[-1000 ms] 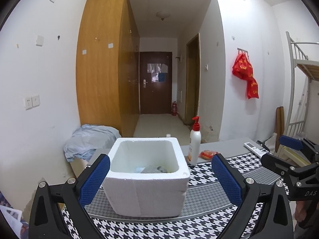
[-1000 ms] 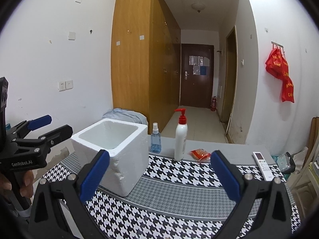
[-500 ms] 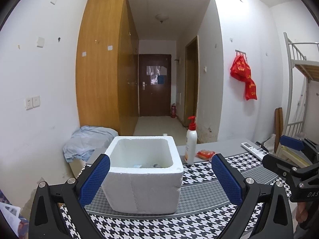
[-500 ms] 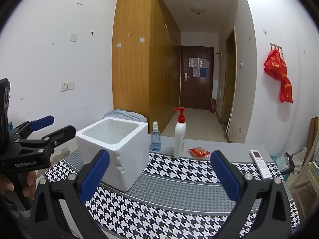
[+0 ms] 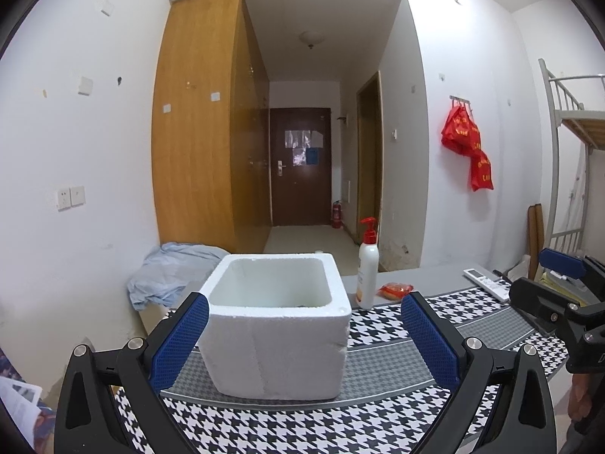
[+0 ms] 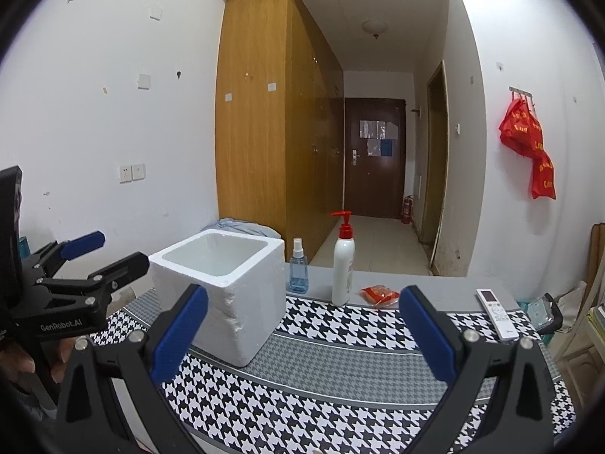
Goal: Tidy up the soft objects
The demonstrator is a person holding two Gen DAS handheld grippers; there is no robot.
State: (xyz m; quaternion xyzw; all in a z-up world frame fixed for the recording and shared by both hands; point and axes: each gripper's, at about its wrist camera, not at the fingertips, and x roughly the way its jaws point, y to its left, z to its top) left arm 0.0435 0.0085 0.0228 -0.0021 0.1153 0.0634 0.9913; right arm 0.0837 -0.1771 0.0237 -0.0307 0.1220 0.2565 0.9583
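Note:
A white foam box (image 5: pixel 276 325) stands on the houndstooth cloth, also in the right wrist view (image 6: pixel 223 287). Its inside is mostly hidden by the rim; only a dark sliver shows at the bottom. My left gripper (image 5: pixel 302 340) is open and empty, its blue pads on either side of the box, nearer the camera. My right gripper (image 6: pixel 302 333) is open and empty to the right of the box. The left gripper also shows at the left of the right wrist view (image 6: pixel 90 261), and the right gripper at the right of the left wrist view (image 5: pixel 548 283).
A white pump bottle (image 6: pixel 343 265), a blue spray bottle (image 6: pixel 298 268), a red packet (image 6: pixel 379 295) and a white remote (image 6: pixel 496 314) lie along the table's far edge. A pale blue cloth heap (image 5: pixel 170 272) lies behind the box at left.
Both grippers have drawn back and lowered a little; the box's contents seen a second ago have dropped out of sight behind its rim. Both stay open.

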